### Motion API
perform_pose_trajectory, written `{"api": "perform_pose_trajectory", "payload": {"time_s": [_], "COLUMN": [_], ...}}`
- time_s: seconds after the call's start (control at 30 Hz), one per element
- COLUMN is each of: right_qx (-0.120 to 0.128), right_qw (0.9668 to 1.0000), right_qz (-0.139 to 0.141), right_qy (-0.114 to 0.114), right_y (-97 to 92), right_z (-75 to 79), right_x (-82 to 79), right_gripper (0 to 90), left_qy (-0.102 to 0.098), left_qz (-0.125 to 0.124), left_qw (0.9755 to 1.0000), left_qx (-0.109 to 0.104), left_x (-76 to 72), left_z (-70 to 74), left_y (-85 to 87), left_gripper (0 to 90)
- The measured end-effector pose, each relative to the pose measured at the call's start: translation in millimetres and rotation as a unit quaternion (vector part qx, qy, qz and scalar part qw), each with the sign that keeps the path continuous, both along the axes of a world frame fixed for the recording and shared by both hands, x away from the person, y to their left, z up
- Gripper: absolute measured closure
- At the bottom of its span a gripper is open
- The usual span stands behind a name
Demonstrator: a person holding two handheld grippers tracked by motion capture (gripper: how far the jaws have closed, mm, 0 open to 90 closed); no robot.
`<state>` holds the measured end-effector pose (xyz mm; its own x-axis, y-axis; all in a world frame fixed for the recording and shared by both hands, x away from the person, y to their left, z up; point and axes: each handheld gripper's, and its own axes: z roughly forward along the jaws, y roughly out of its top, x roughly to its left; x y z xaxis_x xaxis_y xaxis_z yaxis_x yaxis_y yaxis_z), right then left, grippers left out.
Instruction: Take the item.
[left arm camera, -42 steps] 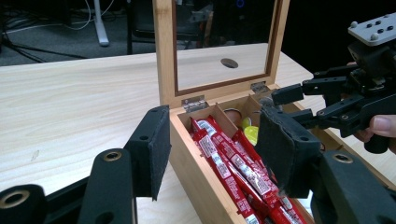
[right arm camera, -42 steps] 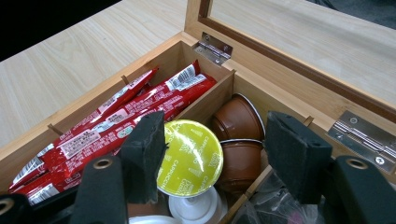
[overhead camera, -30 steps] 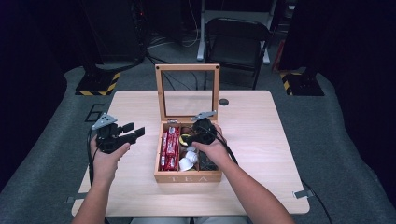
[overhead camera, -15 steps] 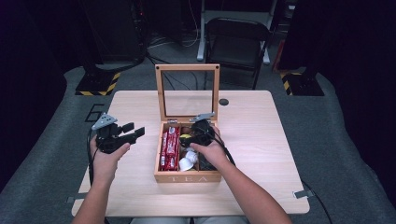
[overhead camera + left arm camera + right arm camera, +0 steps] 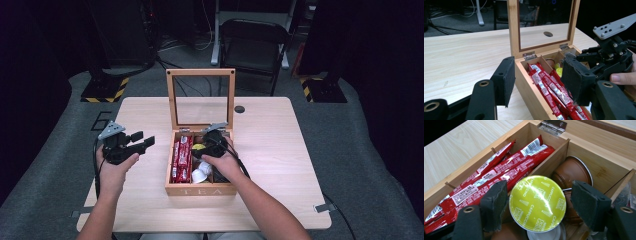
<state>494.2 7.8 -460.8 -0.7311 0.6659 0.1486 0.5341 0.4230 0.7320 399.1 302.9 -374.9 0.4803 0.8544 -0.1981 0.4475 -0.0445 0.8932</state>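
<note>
Hovering at the left of the high view, the left gripper is held above the bare desk in the person's left hand, apart from the wooden tea box that sits at the middle of the frame. Its jaws stand partly open with nothing between them; in the left gripper view they frame the box's near corner and the open glass lid, without touching either.

Red sachets lie packed lengthwise in the box's left compartment, running from the lower left toward the upper middle of the right gripper view.

Right of them, in the middle compartment, a yellow-lidded capsule printed "Cappuccino" rests tilted on top of other capsules, a brown capsule just behind it at the upper right and a white one beneath it at the bottom edge.

The right gripper, dipped into the box in the person's right hand, has its jaws set on either side of the yellow capsule. They have just been opening, and now a narrow gap shows between the left pad and the capsule's rim, a wider one on the right; the pads do not press on it.
</note>
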Motion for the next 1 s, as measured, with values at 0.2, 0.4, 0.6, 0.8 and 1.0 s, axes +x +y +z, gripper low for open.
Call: {"api": "perform_pose_trajectory", "payload": {"time_s": [0.2, 0.4, 0.6, 0.8, 1.0], "right_qx": [0.003, 0.001, 0.004, 0.012, 0.012], "right_qw": [1.0, 1.0, 1.0, 0.9999, 0.9997], "right_qz": [-0.005, -0.004, -0.004, -0.005, 0.005], "right_qy": [0.007, -0.002, 0.0, 0.005, 0.023], "right_y": [-0.6, -0.8, -1.1, -1.2, -1.6], "right_z": [-2.0, -2.2, -2.2, -2.3, -1.1], "right_x": [1.4, 2.5, 4.1, 5.8, 9.5], "right_gripper": [27.7, 26.1, 24.7, 23.4, 23.6], "left_qy": [0.0, 0.0, 0.0, -0.001, 0.0], "left_qz": [0.0, 0.0, -0.001, 0.0, 0.0], "left_qw": [1.0, 1.0, 1.0, 1.0, 1.0], "left_qx": [0.001, 0.001, 0.002, 0.001, 0.001], "left_x": [0.0, -0.3, -0.4, -0.4, -1.0], "left_z": [-0.1, 0.1, 0.0, -0.3, 0.2], "left_y": [0.3, 0.0, 0.1, -0.6, -0.1], "left_gripper": [44.4, 44.4, 44.4, 44.4, 44.4]}}
